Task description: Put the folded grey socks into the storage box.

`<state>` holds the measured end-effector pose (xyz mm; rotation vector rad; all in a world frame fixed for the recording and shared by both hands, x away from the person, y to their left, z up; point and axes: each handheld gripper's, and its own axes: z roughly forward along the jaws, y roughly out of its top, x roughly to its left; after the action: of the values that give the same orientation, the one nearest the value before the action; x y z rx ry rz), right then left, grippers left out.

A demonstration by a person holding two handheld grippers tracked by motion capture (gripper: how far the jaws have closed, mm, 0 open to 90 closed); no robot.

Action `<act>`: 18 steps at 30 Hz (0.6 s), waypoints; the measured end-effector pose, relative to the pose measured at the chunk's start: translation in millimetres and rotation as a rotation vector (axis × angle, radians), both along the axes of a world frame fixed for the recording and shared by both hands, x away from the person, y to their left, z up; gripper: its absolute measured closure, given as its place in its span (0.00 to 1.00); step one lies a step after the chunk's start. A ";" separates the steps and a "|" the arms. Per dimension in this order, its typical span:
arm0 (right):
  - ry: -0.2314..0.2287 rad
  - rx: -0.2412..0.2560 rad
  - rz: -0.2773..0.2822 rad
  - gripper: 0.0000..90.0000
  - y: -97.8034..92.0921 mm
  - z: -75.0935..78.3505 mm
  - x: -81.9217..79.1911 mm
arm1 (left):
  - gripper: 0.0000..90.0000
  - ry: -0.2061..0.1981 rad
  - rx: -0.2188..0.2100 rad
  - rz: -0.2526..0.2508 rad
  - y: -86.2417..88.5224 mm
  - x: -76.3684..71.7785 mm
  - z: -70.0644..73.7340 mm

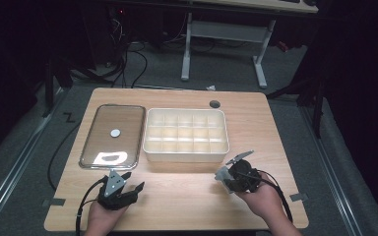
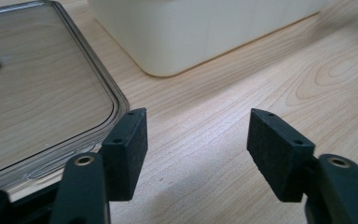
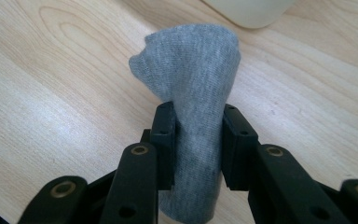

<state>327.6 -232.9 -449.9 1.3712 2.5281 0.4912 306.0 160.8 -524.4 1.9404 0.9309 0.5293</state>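
Table [image 1: 256, 128] carries a white divided box [image 1: 185, 134] in the middle, with a clear lid [image 1: 112, 135] lying flat just beside it, probably taken off so the compartments can be filled. Right gripper [image 3: 196, 140] is closed on a grey sock [image 3: 193, 98]; its own view shows the knit cloth pinched between the jaws. Left gripper [image 2: 196, 156] is wide open, holding nothing, near the lid corner

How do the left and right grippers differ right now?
The left gripper has its jaws wide apart over bare wood, while the right gripper has its jaws shut on a grey sock. The left sits beside the clear lid; the right sits near the white divided box. Both are hand-held above the table.
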 end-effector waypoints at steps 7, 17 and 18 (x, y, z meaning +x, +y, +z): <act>-0.010 0.036 0.013 0.78 -4.2 17.5 4.3 | 0.39 0.028 -0.002 0.002 1.4 1.3 -2.3; -0.063 0.018 0.032 0.78 6.3 57.8 23.0 | 0.41 0.016 0.002 -0.007 -0.1 -3.7 -0.7; -0.063 0.018 0.032 0.78 6.3 57.8 23.0 | 0.42 0.016 0.002 -0.007 -0.1 -3.7 -0.7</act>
<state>350.6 -226.6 -392.1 1.3024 2.5050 0.5554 302.2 160.7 -525.1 1.9513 0.9342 0.5116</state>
